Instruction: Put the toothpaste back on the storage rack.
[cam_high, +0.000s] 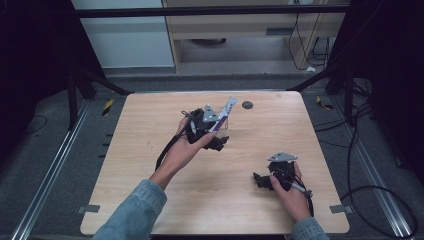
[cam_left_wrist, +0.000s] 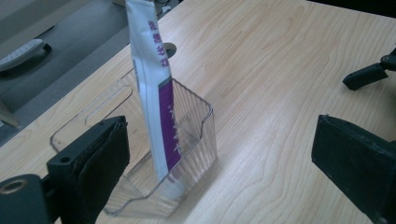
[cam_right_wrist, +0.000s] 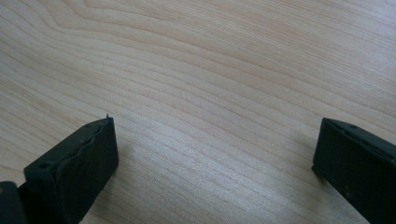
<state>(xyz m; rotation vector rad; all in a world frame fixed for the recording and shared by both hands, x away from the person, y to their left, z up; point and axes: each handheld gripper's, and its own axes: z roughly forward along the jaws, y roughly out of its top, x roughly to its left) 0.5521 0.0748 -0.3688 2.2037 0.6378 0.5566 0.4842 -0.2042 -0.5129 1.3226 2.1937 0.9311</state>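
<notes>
A clear ribbed plastic holder (cam_left_wrist: 191, 135) stands on the wooden table (cam_high: 150, 165), far of centre. A white and purple sachet (cam_left_wrist: 156, 88) stands upright in it, leaning a little, with its top above the rim. In the high view the sachet (cam_high: 226, 111) sticks up just past my left gripper (cam_high: 221, 131). That gripper (cam_left_wrist: 219, 158) is open wide; its left jaw sits beside the holder's near corner and nothing is between the pads. My right gripper (cam_high: 260, 180) rests low at the near right, open (cam_right_wrist: 215, 158) over bare wood.
A small dark round grommet (cam_high: 247, 105) sits near the table's far edge, behind the holder. The right gripper's black jaw tip (cam_left_wrist: 369, 74) shows far off in the left gripper view. Cables (cam_high: 370, 190) trail on the floor to the right of the table.
</notes>
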